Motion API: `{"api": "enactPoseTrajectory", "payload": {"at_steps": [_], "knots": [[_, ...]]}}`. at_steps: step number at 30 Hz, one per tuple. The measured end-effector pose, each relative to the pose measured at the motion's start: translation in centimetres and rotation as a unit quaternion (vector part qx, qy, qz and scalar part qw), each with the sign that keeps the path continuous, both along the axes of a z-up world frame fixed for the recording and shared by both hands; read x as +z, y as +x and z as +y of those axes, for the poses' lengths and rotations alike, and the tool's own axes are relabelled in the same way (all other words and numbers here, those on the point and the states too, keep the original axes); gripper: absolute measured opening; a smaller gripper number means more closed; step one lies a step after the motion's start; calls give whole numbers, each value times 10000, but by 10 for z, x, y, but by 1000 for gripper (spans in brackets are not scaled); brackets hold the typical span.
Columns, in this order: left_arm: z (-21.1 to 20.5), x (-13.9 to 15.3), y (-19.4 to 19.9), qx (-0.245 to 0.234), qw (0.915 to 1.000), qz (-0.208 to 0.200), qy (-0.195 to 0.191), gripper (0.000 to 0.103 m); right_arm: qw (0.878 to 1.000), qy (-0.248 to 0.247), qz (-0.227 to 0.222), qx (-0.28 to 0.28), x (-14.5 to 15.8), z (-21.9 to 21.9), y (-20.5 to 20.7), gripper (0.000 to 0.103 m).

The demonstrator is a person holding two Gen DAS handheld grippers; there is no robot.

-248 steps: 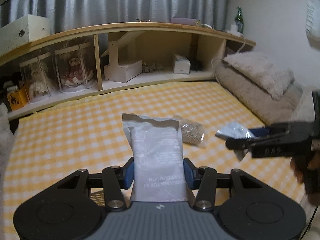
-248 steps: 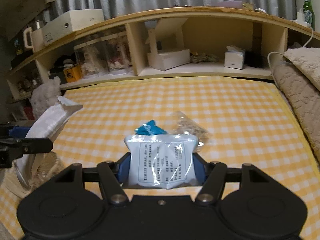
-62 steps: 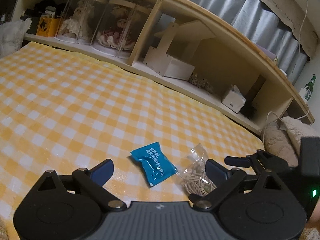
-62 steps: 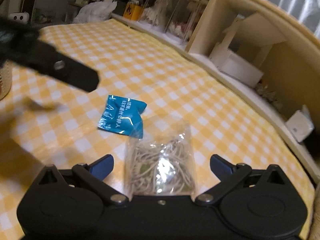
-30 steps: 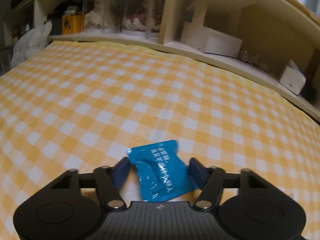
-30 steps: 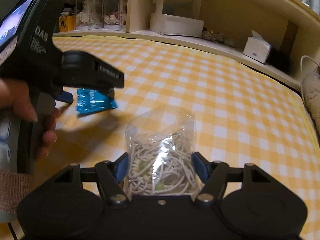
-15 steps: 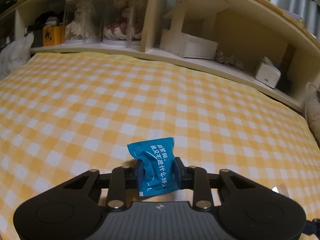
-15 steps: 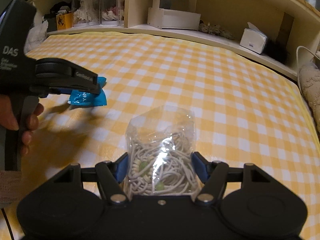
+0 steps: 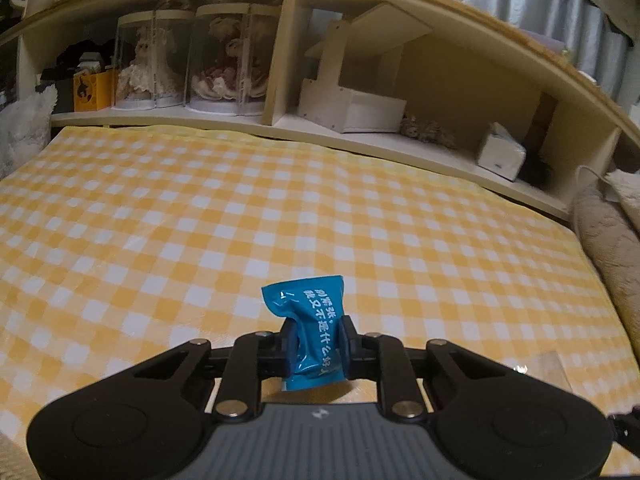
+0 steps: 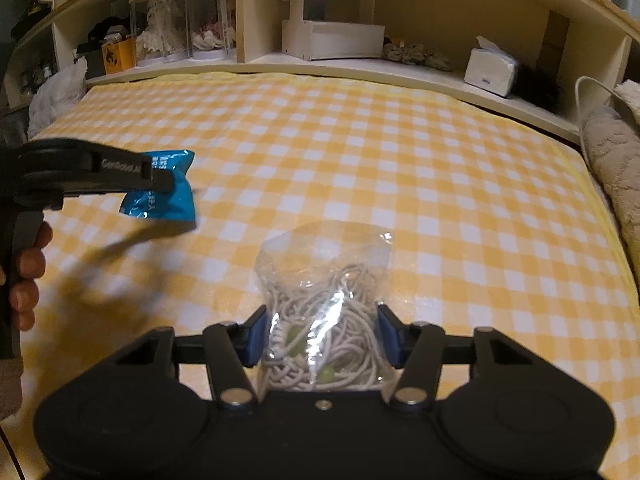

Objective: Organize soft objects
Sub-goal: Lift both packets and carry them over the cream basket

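Yellow-and-white checked cloth (image 9: 280, 208) is covering the whole surface I am working over, and behind it a curved wooden shelf unit (image 9: 400, 60) is holding two clear display cases (image 9: 188, 64) with dolls inside, one white box (image 9: 368, 114) and one tissue pack (image 9: 502, 156). At the right edge I am seeing a beige fluffy blanket (image 10: 616, 160).

I am counting two soft packets in play, one per gripper. My left gripper (image 9: 316, 346) is squeezing the blue sachet (image 9: 310, 320) tight between its narrow-set fingers; the sachet is standing upright, its top flaring out above the pads, and in the right wrist view it is hanging clear of the cloth with a shadow under it (a hand (image 10: 24, 276) is showing on the grip at the left edge there).

My right gripper (image 10: 324, 338) is closing its jaws, with the clear bag of pale cord (image 10: 324, 320) sitting between the two blue pads (image 10: 256, 338). Both pads are lying right against the sides of the bag, whose top is standing up ahead of the fingers. Whether this bag is lifted off the cloth I cannot tell.
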State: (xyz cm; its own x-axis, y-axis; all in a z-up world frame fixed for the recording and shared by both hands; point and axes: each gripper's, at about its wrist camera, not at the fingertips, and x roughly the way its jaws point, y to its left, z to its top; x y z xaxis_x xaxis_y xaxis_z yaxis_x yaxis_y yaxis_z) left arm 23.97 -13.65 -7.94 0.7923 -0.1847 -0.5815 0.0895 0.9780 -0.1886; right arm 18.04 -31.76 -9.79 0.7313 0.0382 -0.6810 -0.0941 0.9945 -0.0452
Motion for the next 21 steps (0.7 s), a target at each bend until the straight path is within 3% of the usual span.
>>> {"api": "enactPoseTrajectory", "payload": {"at_steps": [11, 21], "knots": [[14, 47, -55, -621, 9975, 128, -327, 21, 9998, 136, -151, -81, 38, 12, -42, 56], [48, 82, -108, -960, 9946, 23, -401, 20, 9993, 178, -320, 29, 68, 37, -81, 56]]}}
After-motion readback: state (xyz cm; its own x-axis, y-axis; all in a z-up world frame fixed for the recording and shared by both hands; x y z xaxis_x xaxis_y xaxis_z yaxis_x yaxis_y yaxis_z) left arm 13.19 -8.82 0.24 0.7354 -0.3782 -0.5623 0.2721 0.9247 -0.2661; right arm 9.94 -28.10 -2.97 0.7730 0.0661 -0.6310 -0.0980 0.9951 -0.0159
